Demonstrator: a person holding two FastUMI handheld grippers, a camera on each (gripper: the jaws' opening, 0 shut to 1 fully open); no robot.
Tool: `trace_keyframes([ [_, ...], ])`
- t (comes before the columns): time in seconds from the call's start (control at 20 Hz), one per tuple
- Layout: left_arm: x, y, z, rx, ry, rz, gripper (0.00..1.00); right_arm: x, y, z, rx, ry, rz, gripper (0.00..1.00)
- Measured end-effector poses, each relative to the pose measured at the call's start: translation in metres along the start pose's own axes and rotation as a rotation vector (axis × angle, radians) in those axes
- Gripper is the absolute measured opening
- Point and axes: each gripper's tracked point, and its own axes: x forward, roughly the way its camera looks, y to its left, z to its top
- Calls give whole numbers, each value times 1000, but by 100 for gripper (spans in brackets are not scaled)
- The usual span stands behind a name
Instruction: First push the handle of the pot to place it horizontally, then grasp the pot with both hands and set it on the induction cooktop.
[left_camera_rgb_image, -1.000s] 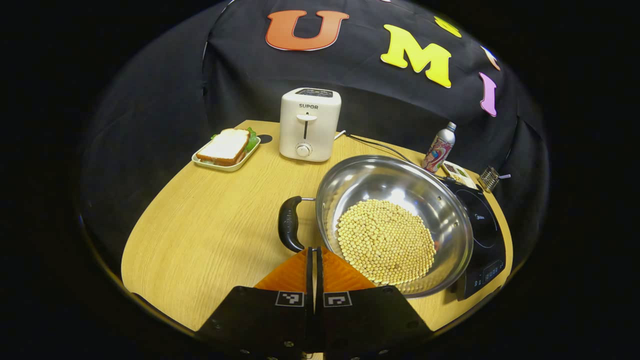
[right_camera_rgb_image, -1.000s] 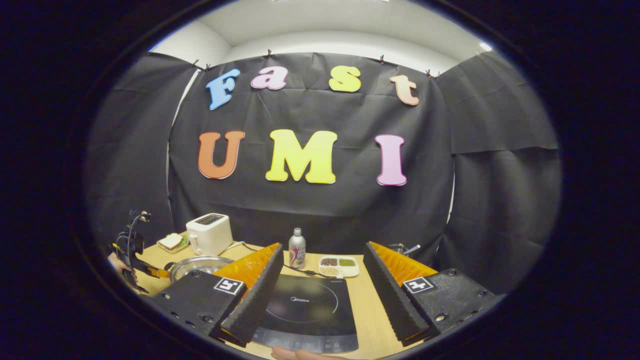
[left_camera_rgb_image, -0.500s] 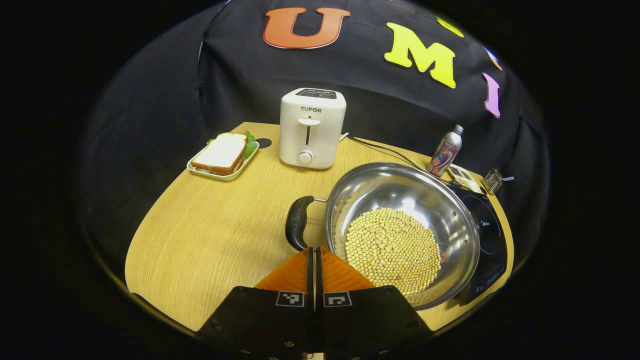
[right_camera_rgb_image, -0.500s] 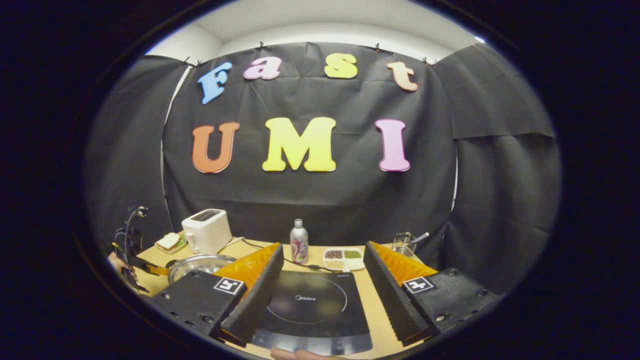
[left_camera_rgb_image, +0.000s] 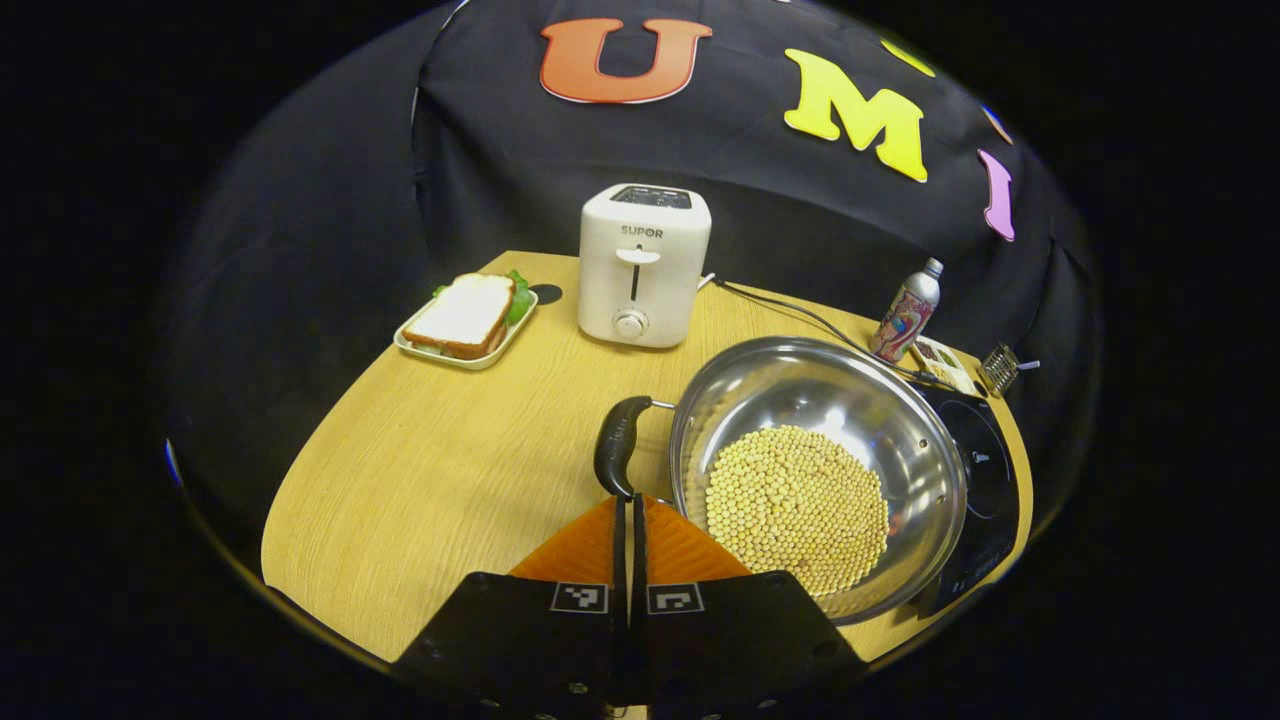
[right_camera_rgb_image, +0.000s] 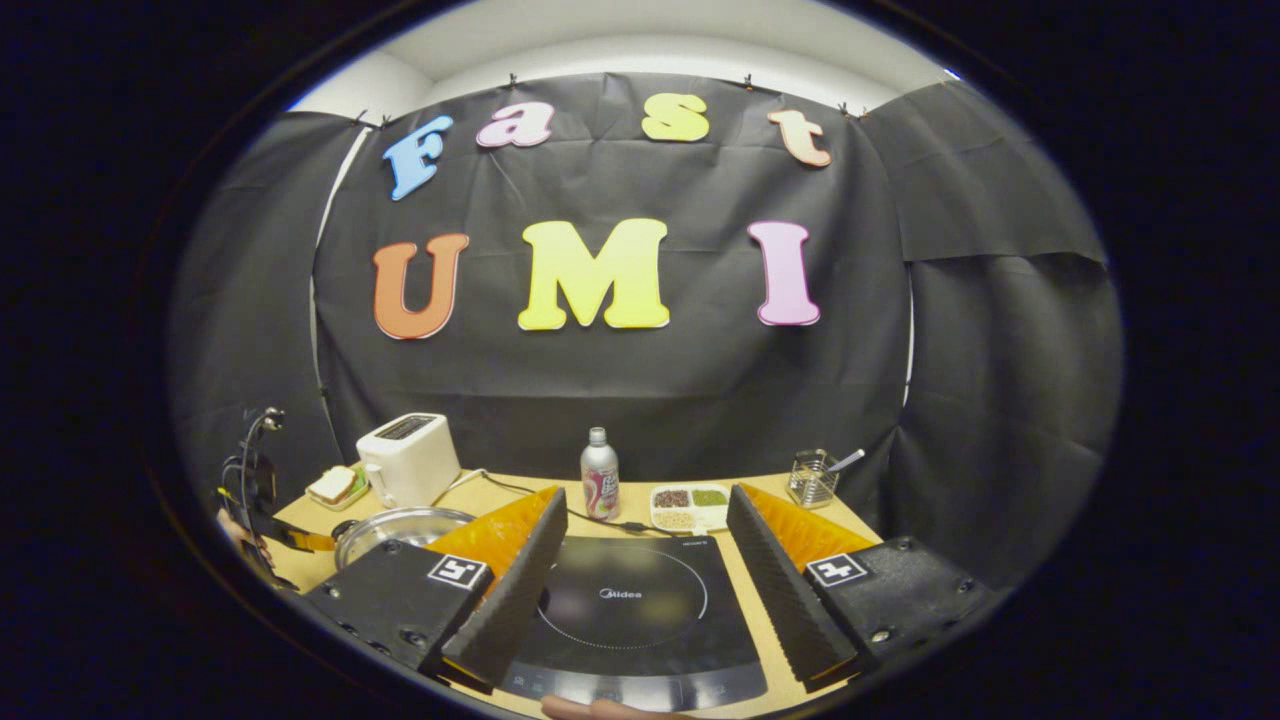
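Left gripper view is looking down over the desk (left_camera_rgb_image: 420, 480), and going from left to right it is showing a sandwich on a small tray (left_camera_rgb_image: 466, 318), a white toaster (left_camera_rgb_image: 642, 265), the pot (left_camera_rgb_image: 860, 400) and the induction cooktop (left_camera_rgb_image: 985, 470). The left gripper (left_camera_rgb_image: 627, 510) is holding its fingers (left_camera_rgb_image: 585, 540) pressed together with nothing between them, their tips sitting just beside the near end of the pot's black handle (left_camera_rgb_image: 617, 458). That handle is lying with its long axis running from the tips up and away toward the toaster, curving slightly, and joining the pot's rim at its far end by a thin metal rod. The pot is sitting on the desk, full of pale beans (left_camera_rgb_image: 797, 508), its right edge overlapping the cooktop's left side. A bottle (left_camera_rgb_image: 908, 310) is standing behind the cooktop.

Right gripper view is facing the booth wall, with the other gripper (right_camera_rgb_image: 262, 520) at the far left beside the pot (right_camera_rgb_image: 400, 528). The right gripper (right_camera_rgb_image: 640, 585) is hovering with its fingers (right_camera_rgb_image: 515, 590) spread wide apart and empty, framing the cooktop (right_camera_rgb_image: 630, 610). A divided dish of grains (right_camera_rgb_image: 688, 505) and a wire holder (right_camera_rgb_image: 812, 480) are standing farther right.
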Motion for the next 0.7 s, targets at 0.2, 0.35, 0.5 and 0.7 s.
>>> trace_keyframes([
  [0.2,-26,1,19,-13,-74,20,0,10,13,-10,11,31,18,100],
  [0.35,-44,0,30,-21,-130,28,36,22,21,-26,16,76,22,96],
  [0.5,-65,-8,37,-25,-192,4,96,33,32,-50,31,133,26,96],
  [0.7,-77,2,42,8,-239,57,96,48,55,-81,36,222,66,97],
])
